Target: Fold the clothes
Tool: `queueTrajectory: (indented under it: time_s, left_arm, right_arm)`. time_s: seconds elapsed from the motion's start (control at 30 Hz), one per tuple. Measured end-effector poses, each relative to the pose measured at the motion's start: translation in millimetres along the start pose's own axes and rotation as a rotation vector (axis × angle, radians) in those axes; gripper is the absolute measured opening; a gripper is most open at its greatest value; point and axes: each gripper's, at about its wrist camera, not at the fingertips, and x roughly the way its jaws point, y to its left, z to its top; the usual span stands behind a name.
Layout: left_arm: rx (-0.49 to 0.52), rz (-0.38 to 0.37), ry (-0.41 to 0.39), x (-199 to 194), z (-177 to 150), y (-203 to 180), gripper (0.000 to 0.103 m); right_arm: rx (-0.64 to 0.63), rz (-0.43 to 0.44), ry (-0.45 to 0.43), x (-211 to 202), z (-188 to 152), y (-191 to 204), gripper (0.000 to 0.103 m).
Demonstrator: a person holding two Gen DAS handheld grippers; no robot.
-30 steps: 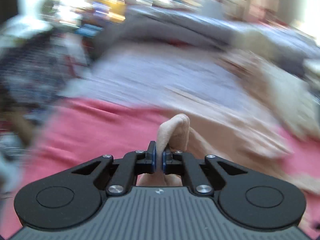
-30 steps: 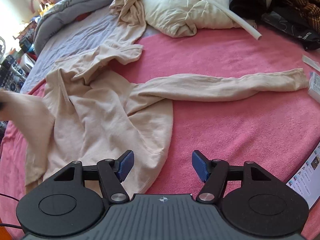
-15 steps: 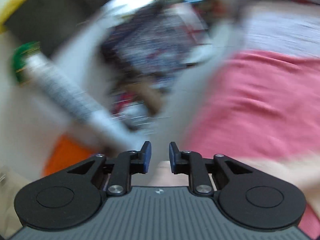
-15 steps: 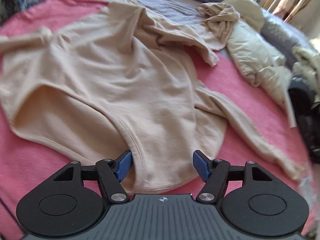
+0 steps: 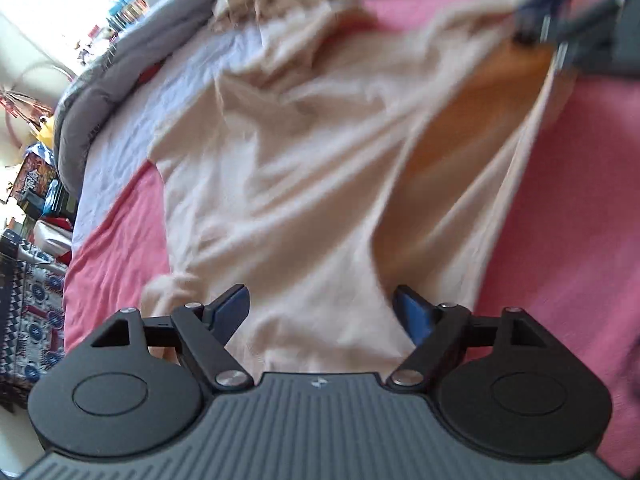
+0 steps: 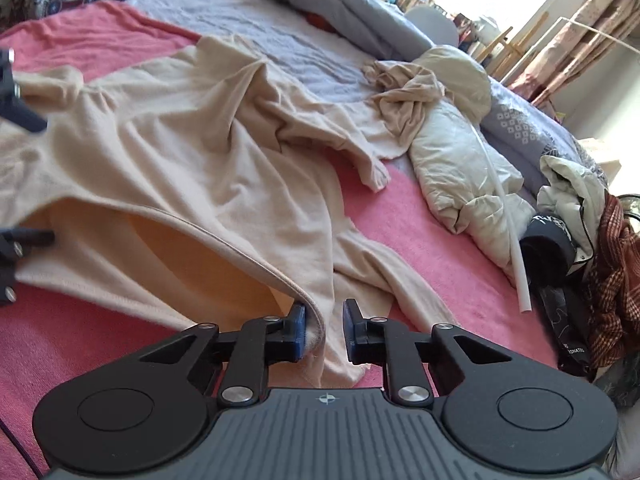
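A beige long-sleeved top (image 5: pixel 300 160) lies spread on a pink blanket (image 5: pixel 580 208), its bottom opening gaping and lit orange inside. My left gripper (image 5: pixel 320 300) hovers over one end of the hem, jaws wide and opening; cloth lies below them, no pad touching it. In the right wrist view the top (image 6: pixel 180 152) stretches away from my right gripper (image 6: pixel 325 320), whose jaws are closing around the raised hem edge. One pad touches the hem; a gap remains at the other. The left gripper (image 6: pixel 28 178) shows at that view's left edge, the right gripper (image 5: pixel 572 12) blurred at top right.
A crumpled beige garment (image 6: pixel 404 96) and a cream puffy jacket (image 6: pixel 460 160) with a white tube (image 6: pixel 516 232) lie beyond. Dark and plaid clothes (image 6: pixel 608 272) pile up at the right. A grey duvet (image 6: pixel 340 12) and lavender sheet (image 6: pixel 280 40) sit behind.
My left gripper let go of a fold of beige cloth, swung away, then came down over the hem with jaws wide. My right gripper rolled, moved onto the hem and narrowed its jaws.
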Motion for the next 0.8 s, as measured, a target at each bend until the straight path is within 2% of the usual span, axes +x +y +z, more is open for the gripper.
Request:
queueTrajectory:
  time_s: [0.07,0.1,0.13,0.17,0.23,0.3,0.37,0.4,0.47,0.53,0.63,0.7,0.73,0.8]
  left_arm:
    - [-0.034,-0.015,-0.007,2.6,-3.1,6.5,0.083]
    - [-0.051,-0.017,0.001,0.9,-4.4,9.7,0.079]
    - [-0.070,-0.012,0.008,-1.3,-5.5,13.4,0.073]
    - [-0.091,-0.003,0.019,-1.1,-5.2,15.9,0.059]
    - [-0.133,0.004,0.042,-1.3,-6.3,22.4,0.043]
    - [-0.170,0.004,0.063,-2.6,-8.4,29.5,0.036]
    - [-0.164,0.013,0.060,-9.7,-10.5,33.6,0.033]
    - [-0.162,0.017,0.056,-14.5,-11.1,36.2,0.027]
    - [-0.160,0.019,0.022,-31.7,-9.7,44.4,0.025]
    - [-0.156,0.017,-0.005,-47.6,-9.1,51.9,0.022]
    - [-0.113,-0.049,0.050,-52.3,-21.5,49.7,0.022]
    - [-0.077,-0.087,0.095,-53.4,-33.2,40.1,0.022]
    - [-0.056,-0.096,0.108,-55.4,-38.4,34.7,0.022]
    - [-0.039,-0.067,0.070,-67.3,-38.7,32.5,0.022]
  right_arm:
    - [0.003,0.024,0.000,32.9,38.5,42.0,0.020]
    - [0.004,0.035,-0.001,49.3,57.8,63.0,0.020]
    - [0.005,0.047,-0.001,65.8,77.0,84.0,0.021]
    - [0.005,0.062,-0.001,78.1,90.1,99.4,0.021]
    - [-0.016,0.089,0.012,87.0,88.1,112.0,0.024]
    - [-0.046,0.063,0.060,108.6,93.5,132.6,0.024]
    - [-0.038,0.042,0.115,123.5,95.5,137.5,0.011]
    - [-0.020,0.039,0.114,119.9,98.3,133.8,0.010]
    - [0.002,0.035,0.080,107.6,111.7,134.0,0.009]
    - [-0.021,0.076,0.058,88.1,114.5,126.5,0.009]
    - [-0.054,0.188,0.127,75.3,96.3,112.3,0.008]
    - [-0.092,0.221,0.165,73.1,78.4,110.9,0.008]
    - [-0.105,0.222,0.168,70.9,73.8,112.9,0.008]
    - [-0.128,0.177,0.129,64.3,75.1,115.7,0.008]
